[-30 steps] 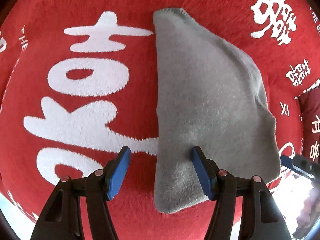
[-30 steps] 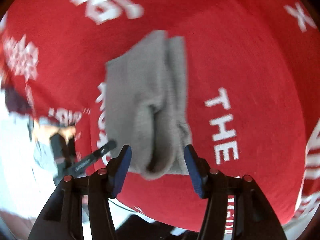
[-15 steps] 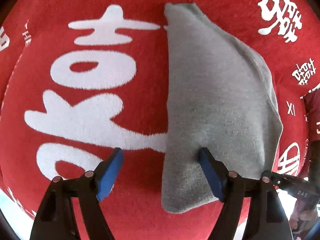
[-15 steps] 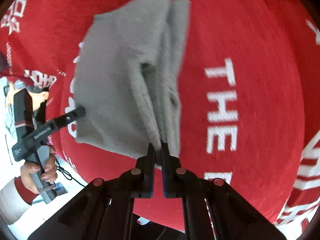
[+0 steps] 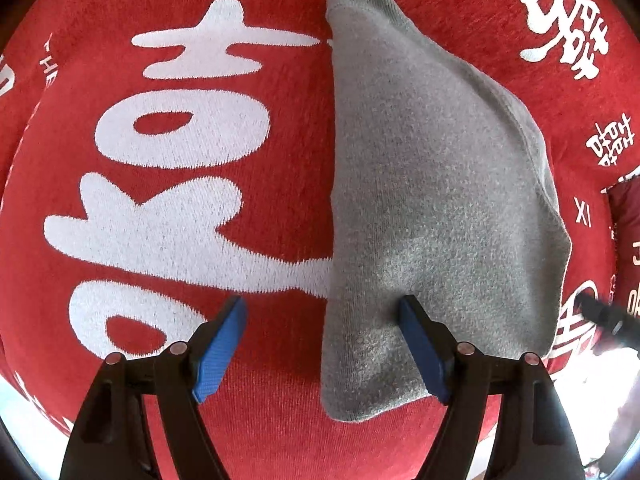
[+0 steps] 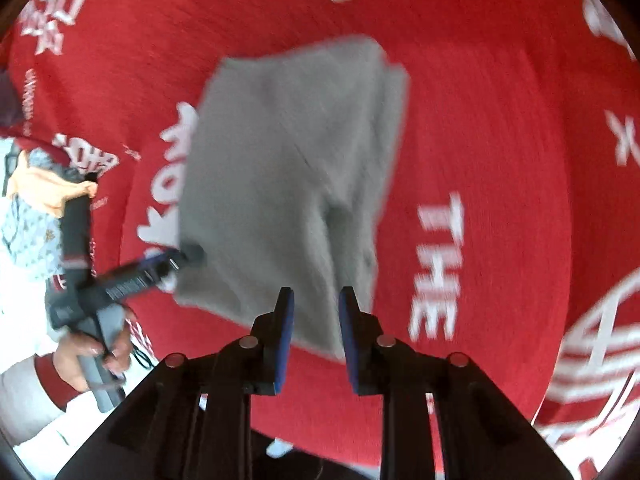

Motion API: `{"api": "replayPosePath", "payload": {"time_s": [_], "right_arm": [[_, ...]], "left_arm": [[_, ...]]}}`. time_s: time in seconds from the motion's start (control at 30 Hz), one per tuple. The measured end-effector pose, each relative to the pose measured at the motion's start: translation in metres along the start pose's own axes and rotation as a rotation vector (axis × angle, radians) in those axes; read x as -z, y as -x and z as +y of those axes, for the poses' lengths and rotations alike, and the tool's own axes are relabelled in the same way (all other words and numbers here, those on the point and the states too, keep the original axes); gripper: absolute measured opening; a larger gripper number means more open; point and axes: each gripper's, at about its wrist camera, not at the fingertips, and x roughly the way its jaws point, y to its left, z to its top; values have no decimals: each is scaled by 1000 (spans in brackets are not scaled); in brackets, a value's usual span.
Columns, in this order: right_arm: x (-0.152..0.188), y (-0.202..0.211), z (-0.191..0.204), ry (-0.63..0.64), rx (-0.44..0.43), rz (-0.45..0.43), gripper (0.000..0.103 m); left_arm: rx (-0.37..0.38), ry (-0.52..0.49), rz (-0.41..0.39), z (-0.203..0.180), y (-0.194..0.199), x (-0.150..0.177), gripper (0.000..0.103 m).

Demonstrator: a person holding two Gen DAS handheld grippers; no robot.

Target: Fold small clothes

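Note:
A folded grey knit garment lies on a red cloth with white characters. My left gripper is open; its right pad rests on the garment's near end, its left pad on the red cloth. In the right wrist view the garment lies flat, blurred by motion. My right gripper is partly open just above the garment's near corner, with nothing held between the pads. The left gripper shows at the garment's left corner.
The red cloth covers the whole surface. A person's hand holds the left gripper's handle at the lower left. The tip of the right gripper shows at the right edge of the left wrist view.
My right gripper shut on the garment's near fold half a second ago; now it has opened partway and let go, and the garment lies flatter. The left gripper has stayed open in place.

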Motion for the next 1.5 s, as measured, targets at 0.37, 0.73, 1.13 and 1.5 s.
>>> {"api": "replayPosePath", "payload": {"time_s": [0.37, 0.73, 1.13, 1.5], "right_arm": [[-38, -39, -19, -67, 16, 16, 24], [-29, -20, -18, -55, 19, 0, 25], [-27, -12, -26, -78, 24, -9, 31], [-34, -4, -66, -174, -82, -47, 61]], "left_arm": [[-46, -12, 14, -7, -6, -1, 86], [-69, -33, 27, -17, -8, -13, 86], [-102, -61, 34, -31, -12, -16, 86], [39, -38, 16, -18, -6, -30, 86]]}}
